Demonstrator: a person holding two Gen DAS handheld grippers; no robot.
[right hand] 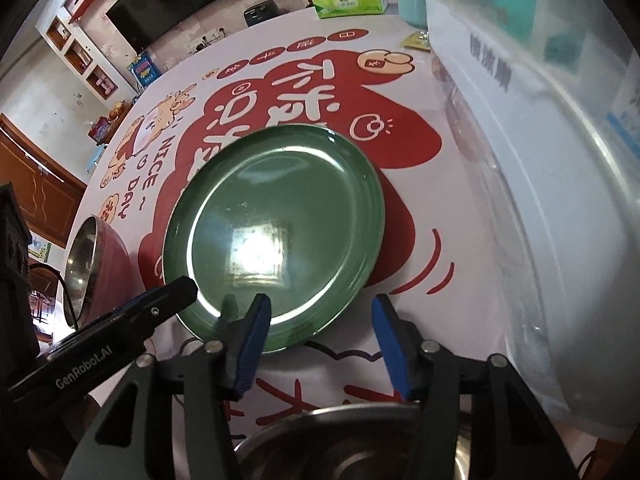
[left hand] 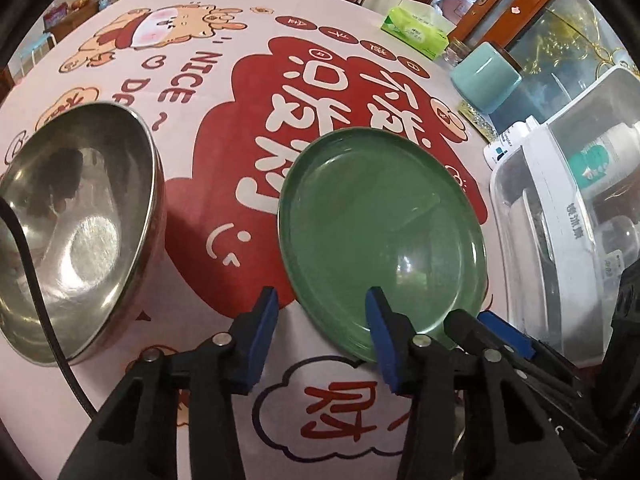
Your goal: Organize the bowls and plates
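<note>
A green plate (left hand: 376,216) (right hand: 280,216) lies flat on the printed tablecloth. My left gripper (left hand: 322,320) straddles the plate's near rim: one blue pad hangs over the plate, the other stands off it above the cloth, and neither touches. My right gripper (right hand: 320,320) straddles the same near rim further right, its jaws likewise apart and not pressing. Each gripper's fingers (left hand: 460,324) (right hand: 176,292) show in the other's view. A steel bowl (left hand: 72,232) (right hand: 96,268) with a red outside sits to the plate's left.
A clear plastic dish box (left hand: 560,220) (right hand: 540,200) stands close on the right. A second steel bowl (right hand: 340,440) lies under the right gripper. A green tissue pack (left hand: 416,28) and a teal cup (left hand: 486,76) stand at the far right of the table.
</note>
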